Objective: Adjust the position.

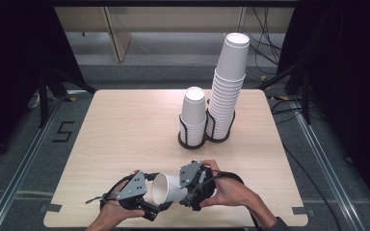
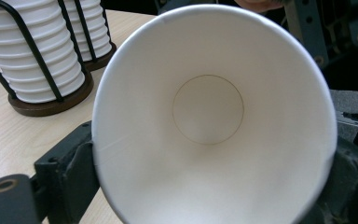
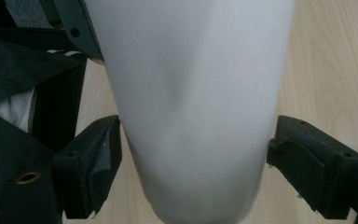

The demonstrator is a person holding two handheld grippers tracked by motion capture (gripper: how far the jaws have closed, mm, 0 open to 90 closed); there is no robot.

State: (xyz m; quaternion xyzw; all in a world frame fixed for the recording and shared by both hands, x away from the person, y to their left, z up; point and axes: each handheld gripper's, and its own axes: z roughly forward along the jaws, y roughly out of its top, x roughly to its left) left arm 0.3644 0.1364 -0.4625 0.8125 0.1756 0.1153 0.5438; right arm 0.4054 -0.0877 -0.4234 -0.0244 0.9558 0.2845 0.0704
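A white paper cup (image 1: 166, 188) lies on its side just above the table's front edge, its mouth turned to the left. My left gripper (image 1: 149, 202) is shut on the rim; in the left gripper view I look straight into the cup (image 2: 208, 109), with one jaw on each side of the mouth. My right gripper (image 1: 192, 192) is shut on the cup's body near the base. In the right gripper view both pads press the cup wall (image 3: 193, 93), which shows a slight dent. A hand holds each gripper.
A black wire holder (image 1: 192, 141) on dark round bases stands at the table's middle right. It carries a short stack of cups (image 1: 193, 113) and a tall leaning stack (image 1: 229, 82). The light wooden table (image 1: 125, 130) has bare room at the left.
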